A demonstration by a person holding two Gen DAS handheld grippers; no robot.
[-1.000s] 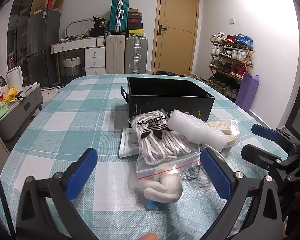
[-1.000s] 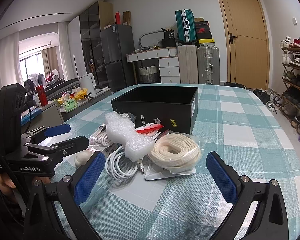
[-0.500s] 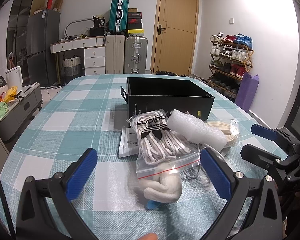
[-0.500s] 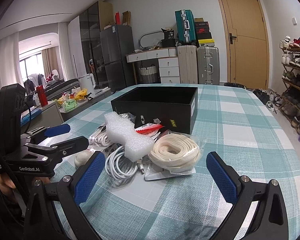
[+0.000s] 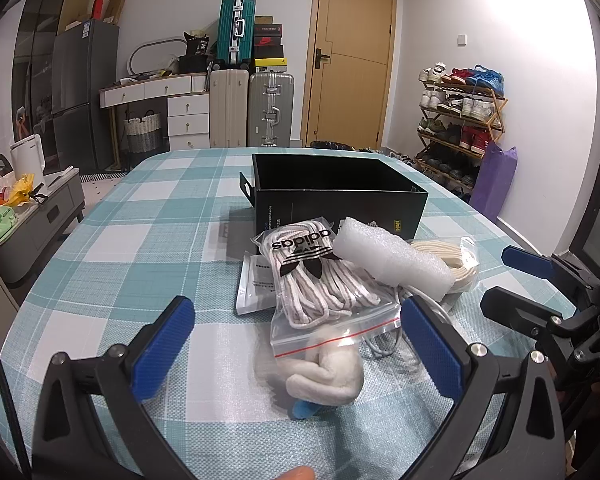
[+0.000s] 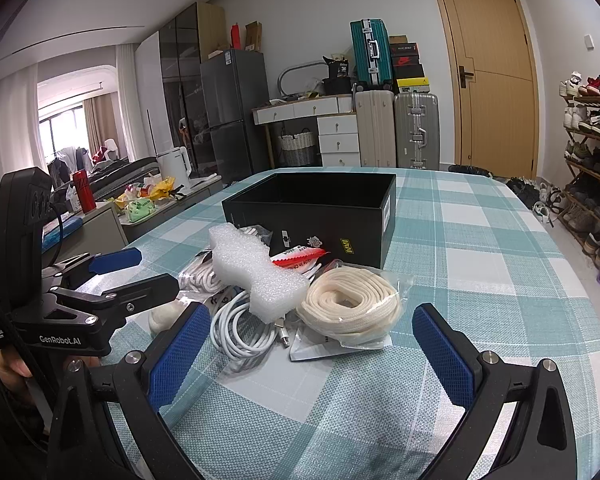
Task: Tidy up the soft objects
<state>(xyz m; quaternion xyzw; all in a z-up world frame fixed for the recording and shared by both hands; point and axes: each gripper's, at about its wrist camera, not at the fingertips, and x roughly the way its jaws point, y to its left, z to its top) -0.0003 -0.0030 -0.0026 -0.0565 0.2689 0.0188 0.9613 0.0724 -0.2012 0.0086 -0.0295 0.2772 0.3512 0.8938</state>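
Note:
A heap of soft items lies on the checked tablecloth before an open black box (image 5: 336, 196) (image 6: 320, 208). It holds a bag of white laces (image 5: 316, 276), a white foam block (image 5: 388, 260) (image 6: 256, 268), a bagged cream strap coil (image 6: 352, 304) (image 5: 456, 260), a white cable (image 6: 240, 328) and a white plush (image 5: 328, 372). My left gripper (image 5: 300, 352) (image 6: 134, 268) stands open around the plush. My right gripper (image 6: 312, 352) (image 5: 512, 280) is open too, just short of the cream coil and the cable. Neither holds anything.
The checked table (image 5: 140, 240) extends left of the heap. A low cabinet with clutter (image 5: 16, 216) stands off the table's left side. Suitcases (image 5: 252, 108), a door (image 5: 352, 60) and a shoe rack (image 5: 460, 120) line the back of the room.

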